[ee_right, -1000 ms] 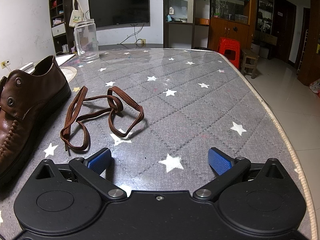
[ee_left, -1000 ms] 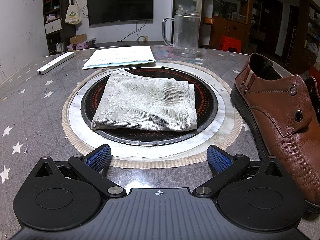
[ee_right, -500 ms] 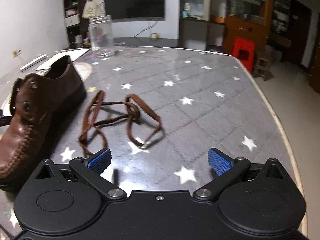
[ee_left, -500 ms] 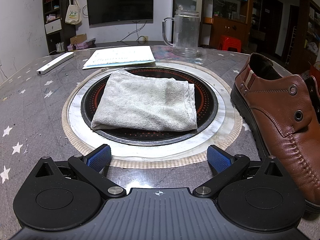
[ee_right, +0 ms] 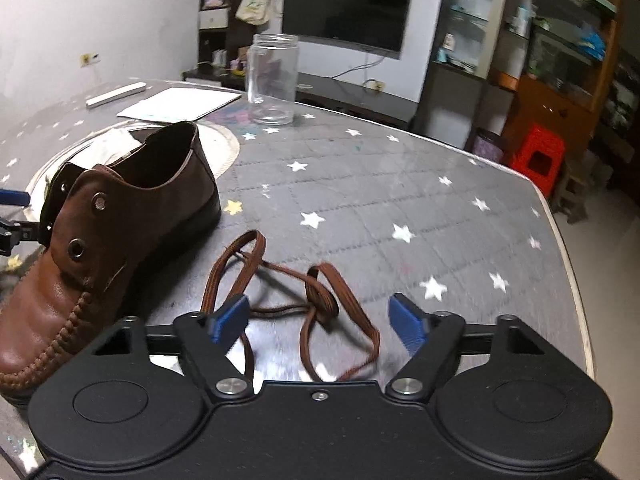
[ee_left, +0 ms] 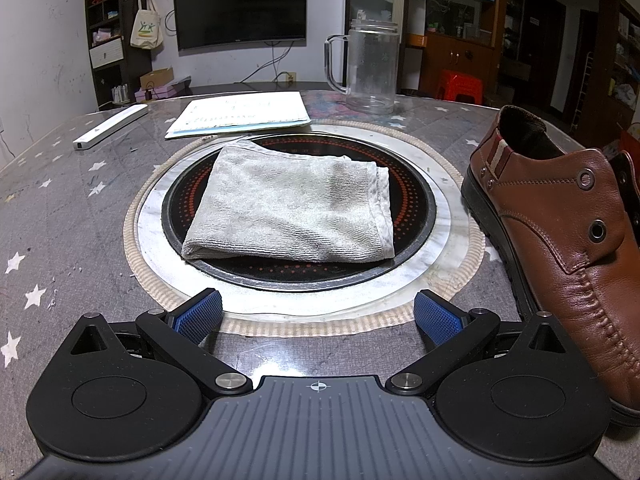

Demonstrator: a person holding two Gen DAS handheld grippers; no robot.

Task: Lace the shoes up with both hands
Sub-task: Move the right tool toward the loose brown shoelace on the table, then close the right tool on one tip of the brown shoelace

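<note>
A brown leather shoe (ee_left: 560, 240) with bare metal eyelets stands on the star-patterned table, to the right of my left gripper (ee_left: 318, 316). That gripper is open and holds nothing. In the right wrist view the same shoe (ee_right: 100, 248) lies at the left. A loose brown shoelace (ee_right: 316, 296) is tangled on the table beside it. My right gripper (ee_right: 320, 320) hovers over the lace, open, with the lace's loops showing between its blue fingertips (ee_right: 230, 316). Part of the lace is hidden under the gripper body.
A folded grey towel (ee_left: 292, 208) lies on a round black hotplate (ee_left: 416, 208) ahead of the left gripper. Behind stand a clear glass mug (ee_left: 370, 68), papers (ee_left: 240, 116) and a white bar (ee_left: 110, 132). The table edge (ee_right: 568, 264) curves at the right.
My right gripper has lifted, swung left and tilted over the shoelace, which now lies between its fingers. The left gripper has not moved.
</note>
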